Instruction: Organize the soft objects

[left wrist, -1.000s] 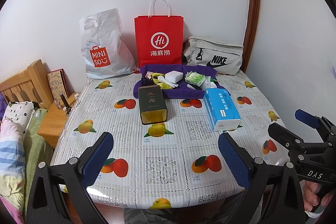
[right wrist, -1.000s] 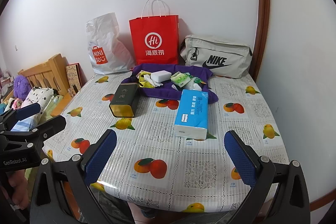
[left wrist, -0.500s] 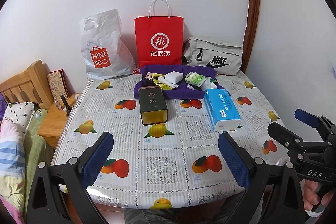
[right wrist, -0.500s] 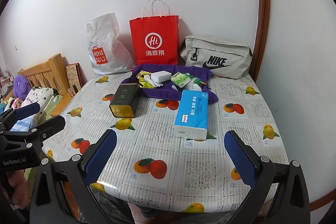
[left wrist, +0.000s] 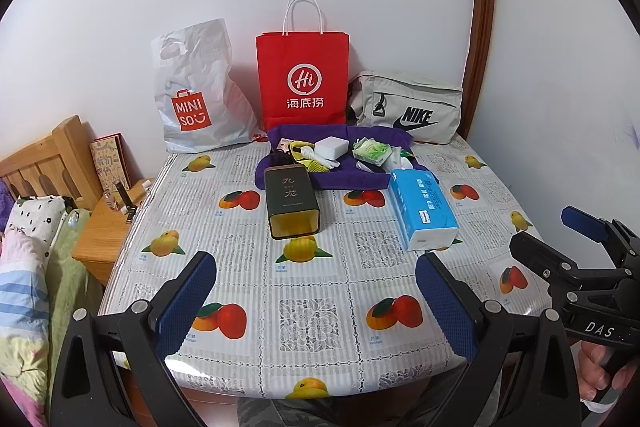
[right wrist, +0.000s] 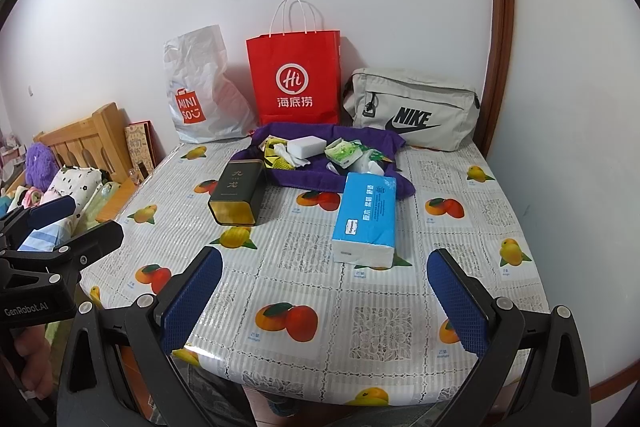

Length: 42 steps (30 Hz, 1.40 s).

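Note:
A purple cloth (left wrist: 344, 177) (right wrist: 304, 175) lies at the far middle of the table, holding a white sponge block (left wrist: 331, 147) (right wrist: 306, 146), a green tissue packet (left wrist: 372, 151) (right wrist: 342, 151), yellow and white soft bits (left wrist: 308, 157) and a clear wrapper. A blue tissue pack (left wrist: 422, 209) (right wrist: 366, 217) lies in front of the cloth on the right. A dark tea tin (left wrist: 291, 201) (right wrist: 238, 197) lies on its side to the left. My left gripper (left wrist: 316, 301) and my right gripper (right wrist: 326, 301) hover open over the table's near edge, holding nothing.
Along the back wall stand a white Miniso bag (left wrist: 196, 95), a red paper bag (left wrist: 303, 79) and a grey Nike pouch (left wrist: 408, 111). The fruit-print tablecloth (left wrist: 320, 307) covers the table. A wooden bed frame (left wrist: 44, 163) with bedding and a nightstand stand left. A white wall stands right.

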Each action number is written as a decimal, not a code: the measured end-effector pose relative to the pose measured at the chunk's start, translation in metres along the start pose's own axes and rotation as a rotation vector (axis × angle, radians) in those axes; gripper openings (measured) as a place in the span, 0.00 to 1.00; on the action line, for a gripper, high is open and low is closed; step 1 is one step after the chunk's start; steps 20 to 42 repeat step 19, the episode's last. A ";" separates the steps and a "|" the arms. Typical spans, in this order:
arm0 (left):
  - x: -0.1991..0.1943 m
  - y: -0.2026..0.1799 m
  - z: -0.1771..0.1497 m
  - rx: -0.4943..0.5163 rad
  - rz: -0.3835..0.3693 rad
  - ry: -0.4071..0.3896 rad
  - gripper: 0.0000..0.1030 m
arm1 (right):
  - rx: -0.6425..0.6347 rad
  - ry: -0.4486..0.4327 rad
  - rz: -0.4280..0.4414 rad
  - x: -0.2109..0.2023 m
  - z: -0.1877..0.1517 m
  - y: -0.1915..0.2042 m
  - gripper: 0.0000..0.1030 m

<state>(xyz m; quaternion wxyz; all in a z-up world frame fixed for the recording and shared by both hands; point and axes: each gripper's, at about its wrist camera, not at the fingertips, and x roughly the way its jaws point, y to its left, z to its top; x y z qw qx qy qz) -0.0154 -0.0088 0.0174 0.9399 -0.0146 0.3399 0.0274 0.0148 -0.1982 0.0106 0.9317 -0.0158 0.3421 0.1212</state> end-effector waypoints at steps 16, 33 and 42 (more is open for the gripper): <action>0.000 0.000 0.000 0.000 0.000 -0.001 0.98 | 0.000 0.000 0.000 0.000 0.000 0.000 0.98; -0.001 0.000 -0.001 0.005 0.000 -0.011 0.98 | -0.001 -0.001 0.001 0.000 0.000 0.000 0.98; -0.001 0.000 -0.001 0.005 0.000 -0.011 0.98 | -0.001 -0.001 0.001 0.000 0.000 0.000 0.98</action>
